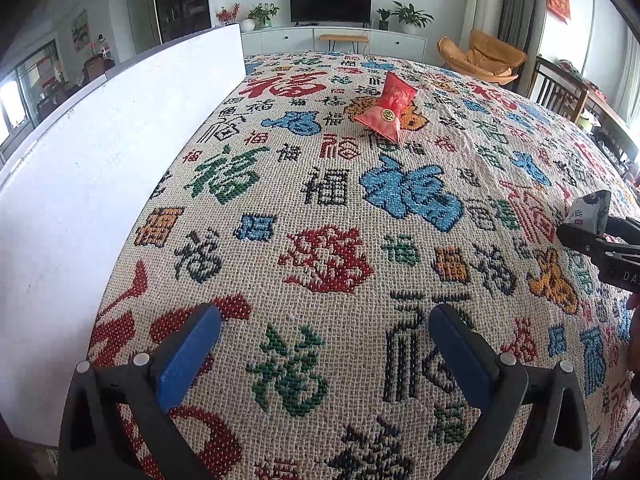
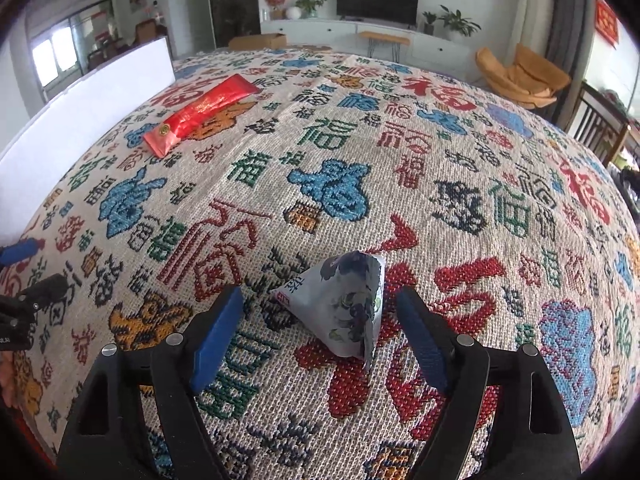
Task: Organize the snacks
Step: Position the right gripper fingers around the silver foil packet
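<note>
Right at our right tool [image 2: 320, 328], fingers spread wide, the grey pyramid snack packet [image 2: 344, 304] stands on the patterned cloth [image 2: 480, 184] between them, untouched (both pads clear). Our left tool [image 1: 324, 352] is spread too, empty. The red snack packet [image 1: 387, 108] lies farther up the desk.
</note>
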Demonstrator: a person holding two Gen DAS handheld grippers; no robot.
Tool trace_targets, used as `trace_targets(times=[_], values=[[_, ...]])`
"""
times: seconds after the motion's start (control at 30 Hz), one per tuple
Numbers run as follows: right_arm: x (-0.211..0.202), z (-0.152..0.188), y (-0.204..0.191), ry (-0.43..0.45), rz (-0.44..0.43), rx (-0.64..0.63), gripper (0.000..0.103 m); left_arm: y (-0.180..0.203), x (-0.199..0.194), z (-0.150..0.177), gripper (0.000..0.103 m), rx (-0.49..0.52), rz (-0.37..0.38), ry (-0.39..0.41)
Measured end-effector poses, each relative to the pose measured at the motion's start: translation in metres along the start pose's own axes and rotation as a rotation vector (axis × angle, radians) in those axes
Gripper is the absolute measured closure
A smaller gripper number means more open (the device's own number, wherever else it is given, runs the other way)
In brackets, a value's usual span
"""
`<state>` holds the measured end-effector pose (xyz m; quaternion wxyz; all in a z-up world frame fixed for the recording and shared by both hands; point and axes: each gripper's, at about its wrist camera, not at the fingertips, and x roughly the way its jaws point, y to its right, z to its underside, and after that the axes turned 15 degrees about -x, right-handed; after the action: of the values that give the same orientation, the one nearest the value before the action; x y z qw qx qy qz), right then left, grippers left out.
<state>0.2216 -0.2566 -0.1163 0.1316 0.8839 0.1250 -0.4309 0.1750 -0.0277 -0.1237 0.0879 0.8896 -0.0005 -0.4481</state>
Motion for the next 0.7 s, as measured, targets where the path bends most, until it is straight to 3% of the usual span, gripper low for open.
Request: trace_targets(times=[0.7], values=[[0.0007,0.0005,0.0007,0.000,0.002,-0.001,0.021,0.0003,-0.0002,0.0001,0.000,0.000,-0.001,-0.001]])
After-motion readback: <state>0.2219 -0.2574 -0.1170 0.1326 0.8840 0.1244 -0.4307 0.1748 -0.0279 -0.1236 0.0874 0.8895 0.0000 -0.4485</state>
